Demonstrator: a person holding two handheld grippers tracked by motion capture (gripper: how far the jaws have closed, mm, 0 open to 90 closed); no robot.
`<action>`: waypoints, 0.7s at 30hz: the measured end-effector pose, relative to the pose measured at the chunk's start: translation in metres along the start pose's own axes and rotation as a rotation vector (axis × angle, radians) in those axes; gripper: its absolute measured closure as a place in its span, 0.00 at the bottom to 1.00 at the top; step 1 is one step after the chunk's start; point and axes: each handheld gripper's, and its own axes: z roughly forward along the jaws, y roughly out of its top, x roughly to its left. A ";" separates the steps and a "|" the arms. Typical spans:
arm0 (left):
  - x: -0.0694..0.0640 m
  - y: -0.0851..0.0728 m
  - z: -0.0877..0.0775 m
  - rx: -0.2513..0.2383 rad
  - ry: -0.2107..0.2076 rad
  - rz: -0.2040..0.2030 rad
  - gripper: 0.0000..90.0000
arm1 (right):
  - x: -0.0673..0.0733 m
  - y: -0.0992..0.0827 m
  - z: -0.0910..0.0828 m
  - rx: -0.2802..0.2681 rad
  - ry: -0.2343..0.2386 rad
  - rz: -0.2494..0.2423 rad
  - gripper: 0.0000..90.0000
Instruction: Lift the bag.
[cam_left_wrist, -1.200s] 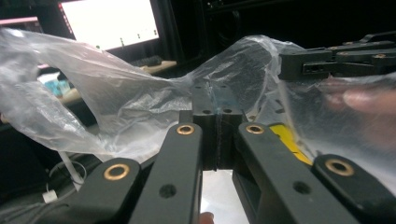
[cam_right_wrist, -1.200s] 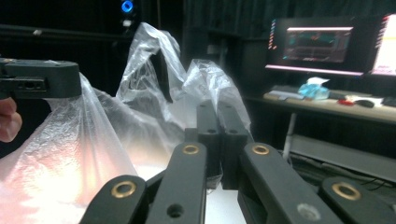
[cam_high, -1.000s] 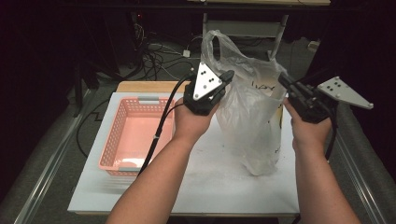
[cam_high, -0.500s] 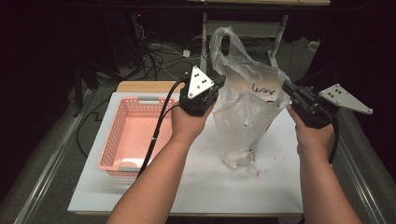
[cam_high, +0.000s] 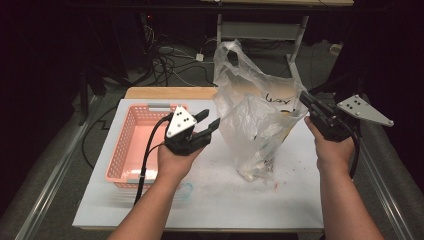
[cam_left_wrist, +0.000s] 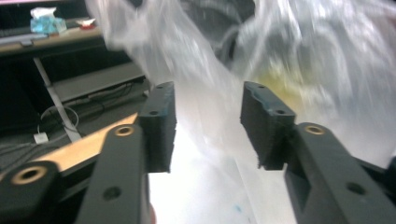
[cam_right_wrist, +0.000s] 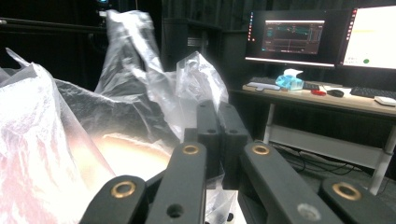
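From above, my left gripper (cam_high: 209, 125) sits just left of the plastic bag (cam_high: 255, 125), jaws just opened, empty. Its own view shows film beyond them. My right gripper (cam_right_wrist: 217, 140) clamps the bag's edge; next, I judge, regrip its left rim.

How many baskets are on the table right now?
1. A pink plastic basket sits on the left side of the white table, beside the clear plastic bag; the bag could hide something behind it.
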 end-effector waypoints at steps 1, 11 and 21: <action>-0.001 -0.005 -0.001 0.013 -0.007 -0.011 0.53 | 0.000 0.001 -0.001 0.001 0.000 -0.001 1.00; -0.023 -0.052 0.010 0.141 -0.105 -0.096 0.28 | 0.003 0.009 -0.008 -0.015 0.009 -0.015 0.96; -0.044 -0.074 0.019 0.203 -0.152 -0.084 0.13 | 0.005 0.027 -0.036 -0.076 0.034 -0.029 0.70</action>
